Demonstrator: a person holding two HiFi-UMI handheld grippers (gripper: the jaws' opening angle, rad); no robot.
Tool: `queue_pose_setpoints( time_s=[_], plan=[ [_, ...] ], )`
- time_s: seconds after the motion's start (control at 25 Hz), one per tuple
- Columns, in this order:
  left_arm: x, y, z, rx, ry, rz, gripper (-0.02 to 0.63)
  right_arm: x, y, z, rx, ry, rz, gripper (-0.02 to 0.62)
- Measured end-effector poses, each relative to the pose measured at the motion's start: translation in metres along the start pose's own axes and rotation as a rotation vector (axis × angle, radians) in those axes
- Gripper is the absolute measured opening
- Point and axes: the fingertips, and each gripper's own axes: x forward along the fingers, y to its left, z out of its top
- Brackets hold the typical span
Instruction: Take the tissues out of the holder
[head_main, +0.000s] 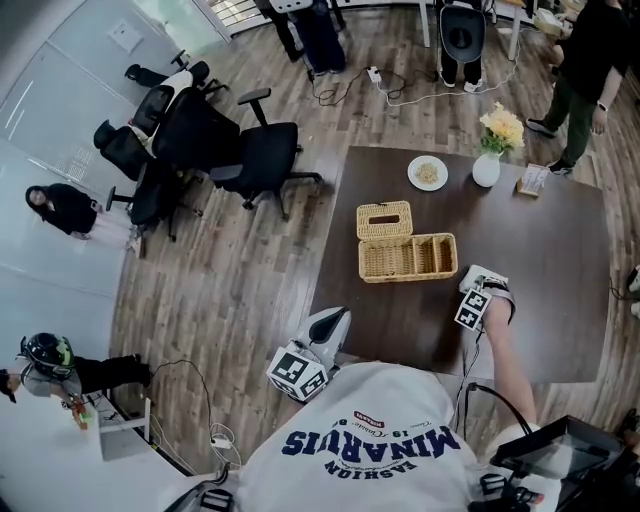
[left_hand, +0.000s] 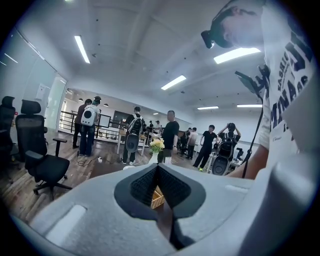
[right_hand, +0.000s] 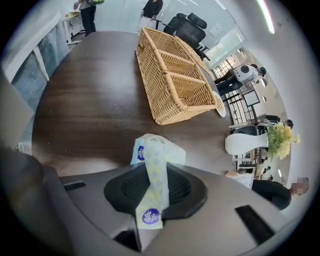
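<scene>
The wicker holder (head_main: 405, 250) stands mid-table, with a lidded slot section at the back and open compartments in front; its compartments (right_hand: 175, 75) look empty in the right gripper view. My right gripper (head_main: 482, 283) is just right of the holder, low over the dark table (head_main: 560, 300), pointing steeply down. It is shut on a small pale tissue packet (right_hand: 152, 170) with purple labels, which sticks out past the jaws (right_hand: 155, 187). My left gripper (head_main: 325, 325) hovers at the table's front left edge, pointing almost level. Its jaws (left_hand: 167, 215) are shut with nothing in them, and a sliver of holder (left_hand: 157, 197) shows beyond.
At the table's far side are a white plate (head_main: 427, 172), a white vase with flowers (head_main: 487, 165) and a small card (head_main: 531, 180). Black office chairs (head_main: 250, 150) stand left of the table. Several people stand further off in the room.
</scene>
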Motion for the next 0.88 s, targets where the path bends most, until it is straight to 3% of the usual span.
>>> queue_pose_setpoints(
  time_s=[0.24,0.44,0.68,0.88],
  plan=[
    [-0.002,0.000,-0.001,-0.007,-0.007,0.002,0.005,0.002,0.000,0.000,-0.023,0.021,-0.017,0.100],
    [-0.002,-0.002,-0.003,-0.014,-0.012,-0.015,0.005,-0.004,-0.006,0.000,-0.007,0.028,-0.030,0.181],
    [-0.005,-0.002,-0.002,-0.025,-0.022,-0.029,0.005,-0.040,-0.019,0.005,0.081,-0.027,-0.033,0.241],
    [0.003,-0.005,0.000,-0.025,-0.045,-0.064,0.005,-0.106,-0.053,0.017,0.246,-0.177,-0.106,0.242]
  ],
)
